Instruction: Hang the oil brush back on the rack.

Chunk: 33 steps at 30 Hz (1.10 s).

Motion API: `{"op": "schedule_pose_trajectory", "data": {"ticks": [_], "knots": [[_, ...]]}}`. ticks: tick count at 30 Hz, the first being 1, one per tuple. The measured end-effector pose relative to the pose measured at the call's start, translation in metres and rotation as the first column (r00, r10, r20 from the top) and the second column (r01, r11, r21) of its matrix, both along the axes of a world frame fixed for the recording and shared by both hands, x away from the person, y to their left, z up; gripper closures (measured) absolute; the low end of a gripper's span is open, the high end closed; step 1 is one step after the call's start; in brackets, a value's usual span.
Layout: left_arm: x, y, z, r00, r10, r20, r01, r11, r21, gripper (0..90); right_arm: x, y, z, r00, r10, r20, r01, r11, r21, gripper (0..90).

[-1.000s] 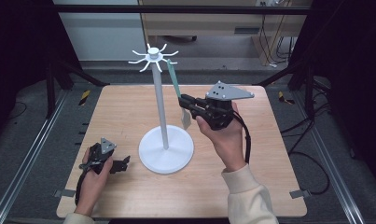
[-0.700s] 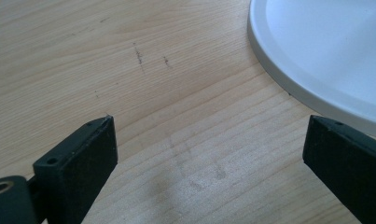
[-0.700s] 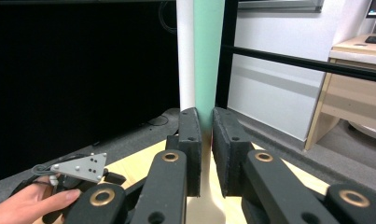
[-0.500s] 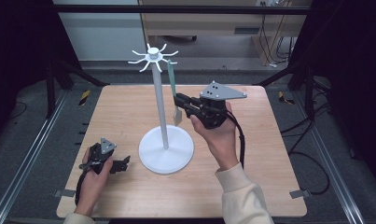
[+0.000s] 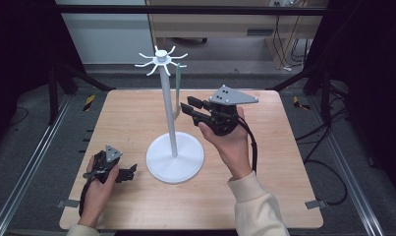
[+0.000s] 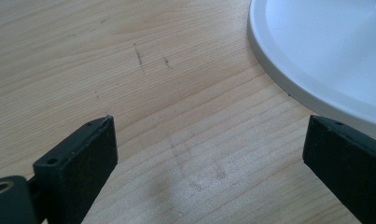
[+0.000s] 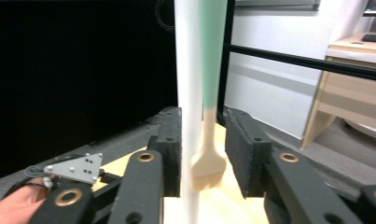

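Observation:
A white hook stand rises from a round base at the middle of the table. From one of its top hooks hangs a brush with a green handle and a pale bristle head. My right gripper is held up just right of the pole, jaws pointing left. In the right gripper view the brush head hangs free between the jaws, behind the pole; the jaws have just been opening and the pads stand clear of it. My left gripper rests on the table at the front left, open and with nothing in it.
The wooden table has dark metal frame rails along both sides. The stand's white base lies close to the right of the left gripper's jaws. Cables lie on the floor beyond the table's right edge.
The right gripper has shifted a little left toward the pole and its jaws have parted off the brush, which now hangs straight from its hook. The left hand has not moved.

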State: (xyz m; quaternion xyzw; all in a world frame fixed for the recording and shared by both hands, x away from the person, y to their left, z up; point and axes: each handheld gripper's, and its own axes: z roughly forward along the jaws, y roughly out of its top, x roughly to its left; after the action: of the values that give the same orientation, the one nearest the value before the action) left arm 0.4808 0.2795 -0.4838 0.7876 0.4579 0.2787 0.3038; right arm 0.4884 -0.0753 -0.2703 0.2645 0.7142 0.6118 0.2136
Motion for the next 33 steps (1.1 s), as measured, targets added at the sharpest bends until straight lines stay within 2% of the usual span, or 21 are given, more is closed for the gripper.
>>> {"op": "schedule_pose_trajectory", "data": {"ticks": [5,15,23,27,33], "knots": [[0.000,0.000,0.000,1.0000,-0.001,-0.001,0.001,1.0000,0.002,2.7,-0.003,0.000,0.001,0.9996,-0.029,0.001,0.029,0.9991,-0.031,57.6],[0.000,-0.001,0.000,1.0000,-0.002,-0.002,0.002,1.0000,0.002,2.7,-0.013,-0.004,-0.001,0.9971,-0.073,0.020,0.075,0.9909,-0.112,38.6],[0.001,-0.001,-0.001,1.0000,0.000,-0.001,0.000,1.0000,0.003,2.7,-0.014,-0.018,-0.007,0.9926,-0.121,-0.005,0.119,0.9824,-0.144,30.1],[0.001,-0.001,-0.001,1.0000,0.000,-0.002,0.000,1.0000,0.005,2.7,-0.014,-0.025,-0.012,0.9897,-0.143,-0.008,0.139,0.9745,-0.176,26.0],[0.001,0.000,-0.001,1.0000,-0.001,-0.003,0.001,1.0000,0.007,2.7,-0.016,-0.036,-0.016,0.9868,-0.161,-0.012,0.156,0.9692,-0.190,22.1]]}}
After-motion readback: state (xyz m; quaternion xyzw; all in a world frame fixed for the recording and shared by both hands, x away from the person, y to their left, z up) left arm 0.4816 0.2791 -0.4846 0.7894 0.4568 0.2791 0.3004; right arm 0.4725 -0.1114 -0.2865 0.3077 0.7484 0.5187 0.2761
